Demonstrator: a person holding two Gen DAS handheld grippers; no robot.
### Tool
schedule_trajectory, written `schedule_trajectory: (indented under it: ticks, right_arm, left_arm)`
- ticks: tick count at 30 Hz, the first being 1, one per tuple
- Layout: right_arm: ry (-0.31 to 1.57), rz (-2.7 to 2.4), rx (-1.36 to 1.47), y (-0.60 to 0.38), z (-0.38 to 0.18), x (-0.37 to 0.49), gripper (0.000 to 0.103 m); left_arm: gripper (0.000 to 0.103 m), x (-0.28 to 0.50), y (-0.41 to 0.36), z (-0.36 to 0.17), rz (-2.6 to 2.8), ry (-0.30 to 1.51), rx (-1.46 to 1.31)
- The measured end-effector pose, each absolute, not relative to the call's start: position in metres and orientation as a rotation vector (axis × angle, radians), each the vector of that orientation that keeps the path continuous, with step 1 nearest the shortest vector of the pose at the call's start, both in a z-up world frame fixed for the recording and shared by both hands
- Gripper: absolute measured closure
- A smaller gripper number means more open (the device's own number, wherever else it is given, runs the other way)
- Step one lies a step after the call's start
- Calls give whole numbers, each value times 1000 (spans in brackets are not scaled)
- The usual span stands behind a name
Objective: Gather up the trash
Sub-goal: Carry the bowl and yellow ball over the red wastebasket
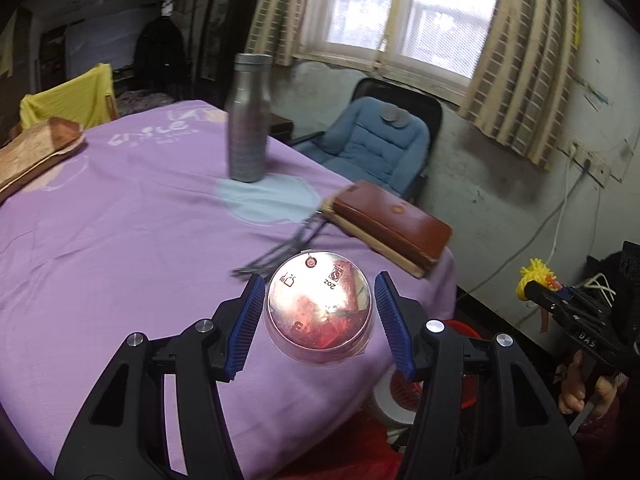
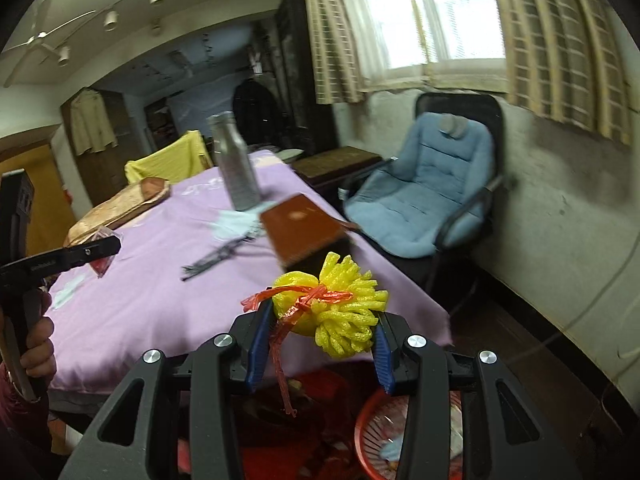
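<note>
Above the purple tablecloth [image 1: 120,220], your left gripper [image 1: 320,320] is pinching a small plastic cup [image 1: 319,306], while your right gripper [image 2: 318,332] is squeezing yellow foam netting [image 2: 340,316].

Bottle [image 1: 248,120], book [image 1: 390,226] block table's [image 1: 120,220] far right.

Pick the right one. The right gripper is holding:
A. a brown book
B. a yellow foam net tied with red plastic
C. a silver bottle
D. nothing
B: the yellow foam net with its red tie sits clamped in the right gripper, above the red basket.
</note>
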State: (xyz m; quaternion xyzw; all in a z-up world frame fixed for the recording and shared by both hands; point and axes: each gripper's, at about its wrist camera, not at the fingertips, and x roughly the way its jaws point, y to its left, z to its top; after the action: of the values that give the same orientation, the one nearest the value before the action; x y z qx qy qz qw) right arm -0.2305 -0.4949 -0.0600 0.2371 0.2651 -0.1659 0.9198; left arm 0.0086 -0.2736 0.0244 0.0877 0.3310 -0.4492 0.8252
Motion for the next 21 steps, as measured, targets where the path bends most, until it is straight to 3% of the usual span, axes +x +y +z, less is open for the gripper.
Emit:
schedule_trajectory:
  ticks: [21]
  right_arm:
    - [682, -455, 675, -538, -164, -300, 60]
  left_arm:
    - [47, -81, -398, -35, -1203, 808, 393]
